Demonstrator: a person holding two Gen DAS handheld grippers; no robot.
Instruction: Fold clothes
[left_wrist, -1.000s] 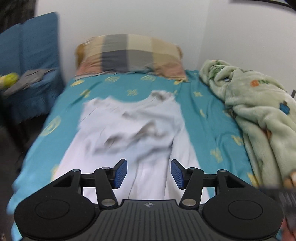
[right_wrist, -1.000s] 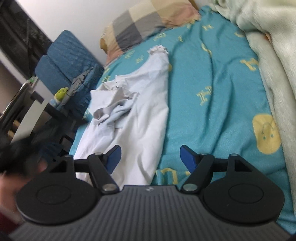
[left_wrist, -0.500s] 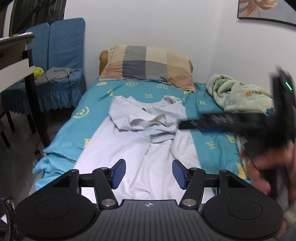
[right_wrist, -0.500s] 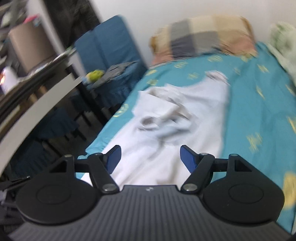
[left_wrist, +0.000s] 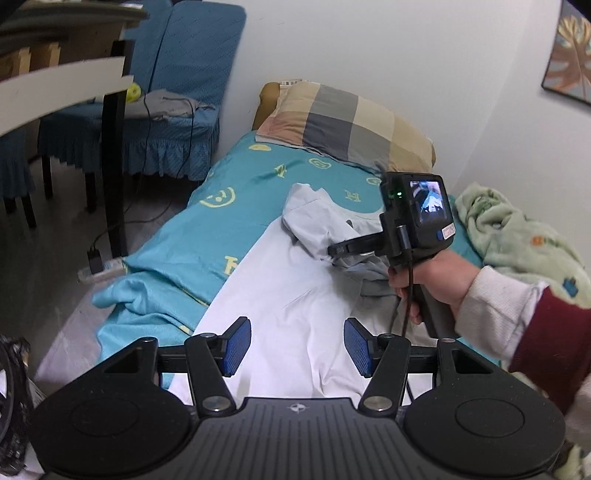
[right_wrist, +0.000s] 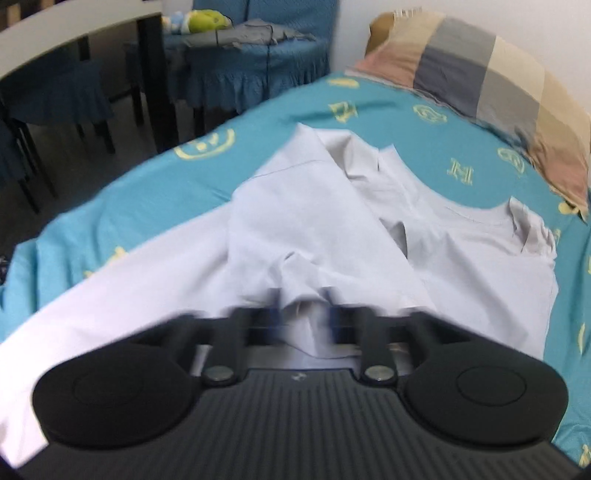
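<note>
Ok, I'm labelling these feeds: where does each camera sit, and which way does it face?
Left wrist: behind the open left tongs, above the bed's foot, facing the checked pillow; right hand shows.
Right wrist: behind the blurred right tongs, low over the pale grey T-shirt.
Shared: shirt, pillow, teal sheet.

The right gripper (right_wrist: 301, 314), fingers blurred, pinches a fold of the white shirt (right_wrist: 314, 229).
</note>
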